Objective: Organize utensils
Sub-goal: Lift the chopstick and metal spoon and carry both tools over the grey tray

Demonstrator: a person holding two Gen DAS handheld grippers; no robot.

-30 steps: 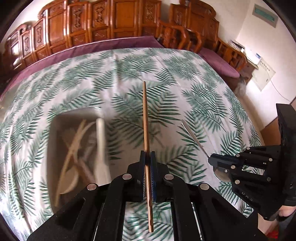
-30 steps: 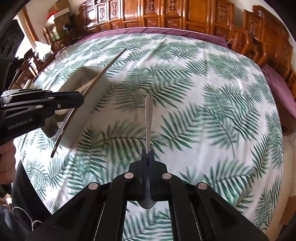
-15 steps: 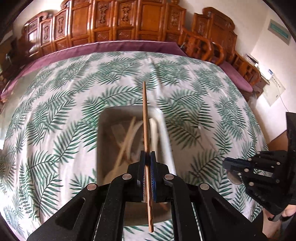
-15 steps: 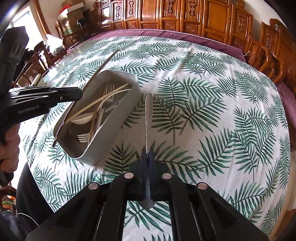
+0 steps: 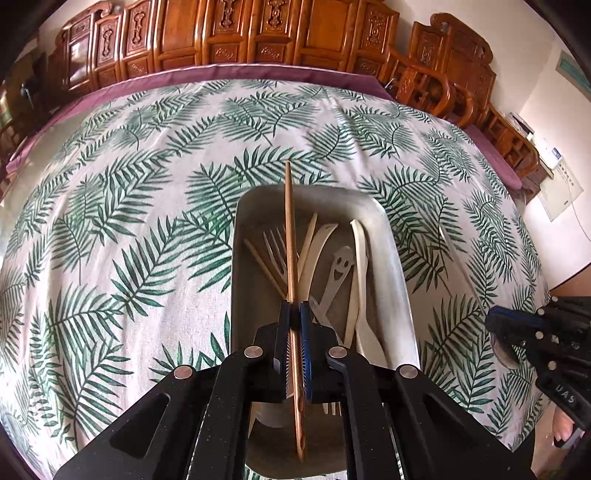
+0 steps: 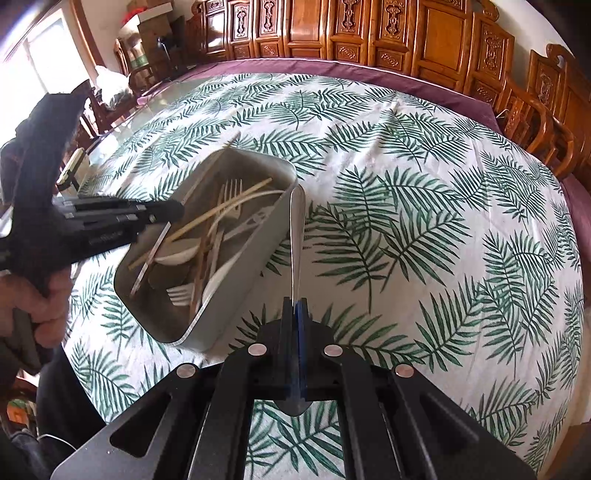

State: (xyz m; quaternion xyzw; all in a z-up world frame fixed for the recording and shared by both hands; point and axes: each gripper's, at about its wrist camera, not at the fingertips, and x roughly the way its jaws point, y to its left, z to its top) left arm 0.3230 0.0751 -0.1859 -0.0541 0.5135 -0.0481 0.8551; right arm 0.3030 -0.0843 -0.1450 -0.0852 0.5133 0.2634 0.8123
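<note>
My left gripper is shut on a brown chopstick and holds it lengthwise above a grey rectangular tray. The tray holds several utensils: pale forks, spoons, chopsticks and a smiley-face spatula. My right gripper is shut on a metal spoon, its handle pointing forward beside the tray's right wall. The left gripper also shows in the right wrist view over the tray. The right gripper shows in the left wrist view right of the tray.
A round table with a palm-leaf cloth over a purple underlay carries everything. Carved wooden chairs and cabinets ring the far side. The table edge lies near on the right in the left wrist view.
My left gripper has swung over the tray with the chopstick, so the tray now lies straight under it. My right gripper has come closer to the tray's right side with the spoon.
</note>
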